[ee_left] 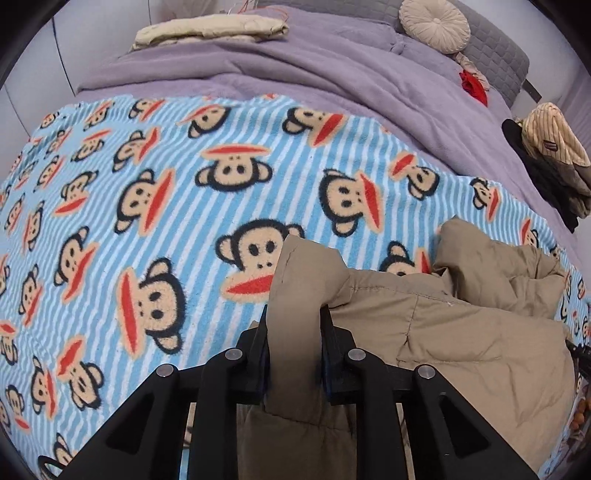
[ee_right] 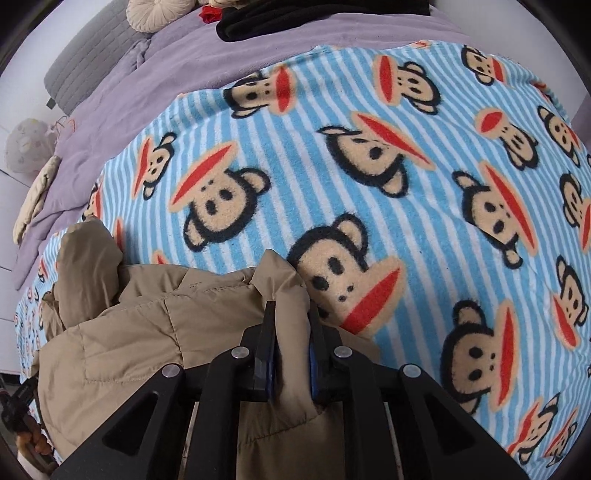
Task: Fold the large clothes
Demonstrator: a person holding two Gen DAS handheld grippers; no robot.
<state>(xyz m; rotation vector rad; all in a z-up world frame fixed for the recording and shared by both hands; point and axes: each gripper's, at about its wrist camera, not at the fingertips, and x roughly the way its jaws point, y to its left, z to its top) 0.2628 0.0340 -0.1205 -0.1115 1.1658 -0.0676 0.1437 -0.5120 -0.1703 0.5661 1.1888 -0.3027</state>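
A tan quilted jacket lies bunched on the blue-striped monkey-print blanket. In the left wrist view my left gripper is shut on a puffy edge of the jacket, and the fabric bulges up between the black fingers. The rest of the garment spreads to the right. In the right wrist view the same jacket spreads to the left over the blanket. There my right gripper is shut on another padded edge. Both grippers point steeply down.
A purple quilt covers the far bed, with a folded cream cloth, a round cushion and a grey headboard. A clothes pile sits at the bed's right edge. Black clothing lies beyond the blanket.
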